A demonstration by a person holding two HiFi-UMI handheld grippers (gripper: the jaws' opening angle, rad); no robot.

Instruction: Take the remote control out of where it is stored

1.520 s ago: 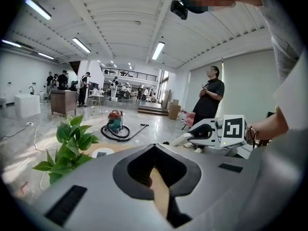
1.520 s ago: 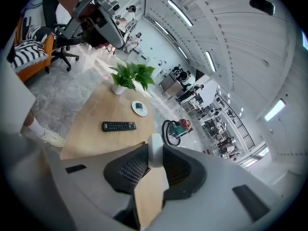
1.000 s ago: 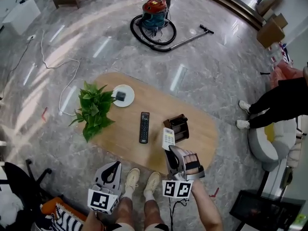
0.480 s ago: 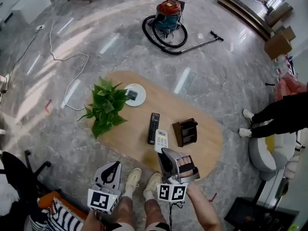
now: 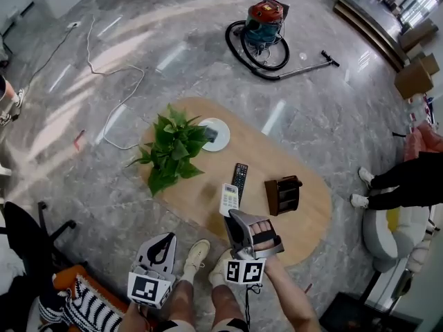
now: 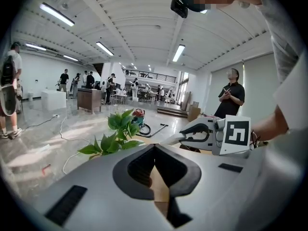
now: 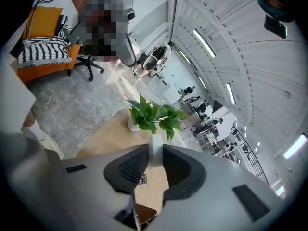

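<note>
- The head view alone lays out the whole oval wooden bench [image 5: 304,227]. A slim white rectangular remote control [image 5: 228,199] sits at frame centre. A brown box-shaped holder [image 5: 284,194] stands apart to its right. A black remote [image 5: 239,175] lies flat just above it.
- The same view shows a leafy green plant [image 5: 173,151] and a round white plate [image 5: 220,135] on the upper left part of the bench. A red-and-blue vacuum cleaner [image 5: 266,19] stands on the floor near the top edge.
- The right gripper view gives what the head view cannot: the right tool [image 7: 155,147] is clamped on the white remote control, which shows edge-on as a thin pale strip rising between the pads. The plant shows above it.
- The left gripper view shows the left tool [image 6: 154,148] with its tips together and nothing in them. Only bench wood shows through the gap.
- That view also catches the right tool from the side, right of centre, with a person standing behind it.
- From above, the white remote control runs lengthwise up the frame, with a small panel and rows of buttons on its face. It is clear of the holder, near the bench's lower edge.
</note>
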